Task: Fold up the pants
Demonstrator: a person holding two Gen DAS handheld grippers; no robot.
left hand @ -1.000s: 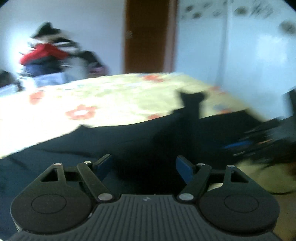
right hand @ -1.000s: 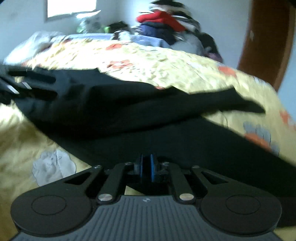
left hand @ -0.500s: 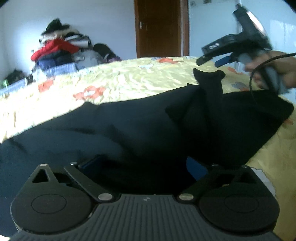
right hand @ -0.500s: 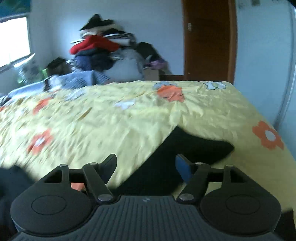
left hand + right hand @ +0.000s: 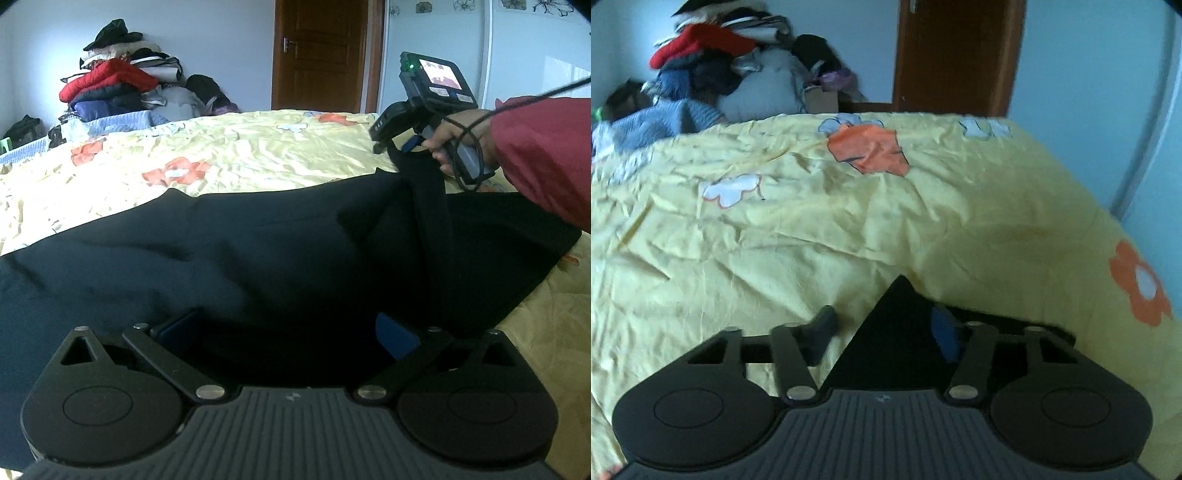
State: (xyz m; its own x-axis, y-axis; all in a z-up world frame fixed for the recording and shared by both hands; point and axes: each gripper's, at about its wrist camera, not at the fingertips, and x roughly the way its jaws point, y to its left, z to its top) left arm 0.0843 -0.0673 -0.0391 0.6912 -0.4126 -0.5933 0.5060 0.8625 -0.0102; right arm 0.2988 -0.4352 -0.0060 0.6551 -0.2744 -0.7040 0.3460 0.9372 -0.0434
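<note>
Pants (image 5: 229, 251): dark, near-black cloth, spread across the near half of a bed with a yellow flowered cover (image 5: 258, 155). Surface mostly flat, soft creases at centre. Toward the right a narrow strip of the fabric rises off the pile in a taut band to the right gripper (image 5: 384, 146).

Left gripper (image 5: 288, 328): jaws spread wide over the dark cloth, having just finished opening; blue pads (image 5: 393, 334) stand apart, fabric lies beneath and between them, neither pad pressing on it.

Right gripper, own view (image 5: 882, 328): jaws part-way in and just now closing. A pointed corner of the pants (image 5: 897, 332) stands between the fingers, against the blue right pad (image 5: 943, 332); the left finger is apart from it, yellow cover showing in the gap. Whether the pads actually pinch the cloth cannot be told.

Left view only: full spread of the pants, the person's hand (image 5: 452, 138) on the right gripper's handle, red sleeve (image 5: 543, 158), a small lit screen (image 5: 441, 75) on top of that tool, a cable looping off it.

Right view only: the cover's far side, orange flower print (image 5: 871, 149).

Both views: heaped clothes (image 5: 114, 85) beyond the bed, brown door (image 5: 319, 51).
</note>
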